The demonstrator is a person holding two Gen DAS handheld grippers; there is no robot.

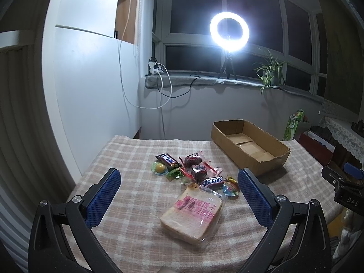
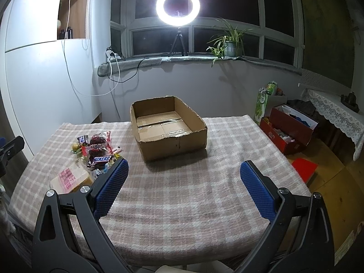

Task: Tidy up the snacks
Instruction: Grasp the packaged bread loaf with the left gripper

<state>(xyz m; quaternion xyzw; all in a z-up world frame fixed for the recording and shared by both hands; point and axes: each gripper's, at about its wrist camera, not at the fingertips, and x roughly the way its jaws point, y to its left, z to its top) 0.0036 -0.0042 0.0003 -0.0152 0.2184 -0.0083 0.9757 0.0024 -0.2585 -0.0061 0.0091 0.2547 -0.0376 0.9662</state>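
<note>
A heap of snacks lies on the checked tablecloth [image 1: 127, 159]: a bagged slice of bread [image 1: 193, 213], a Snickers bar [image 1: 212, 181], a second chocolate bar [image 1: 168, 160], two dark wrapped cakes [image 1: 193, 160], a yellow jelly cup [image 1: 160, 168] and small candies. My left gripper [image 1: 179, 176] hovers open over the heap, the bread between its fingers. An empty cardboard box [image 2: 168, 127] stands behind, to the right of the snacks. My right gripper [image 2: 183, 166] is open above bare cloth in front of the box; its left finger hides part of the heap [image 2: 95, 152].
The table's front and right edges drop to the floor, where a red box [image 2: 289, 132] and a green bag [image 2: 261, 107] stand. A ring light [image 2: 178, 6] on a tripod and a potted plant [image 2: 229, 41] sit on the windowsill. White wall panels stand at the left.
</note>
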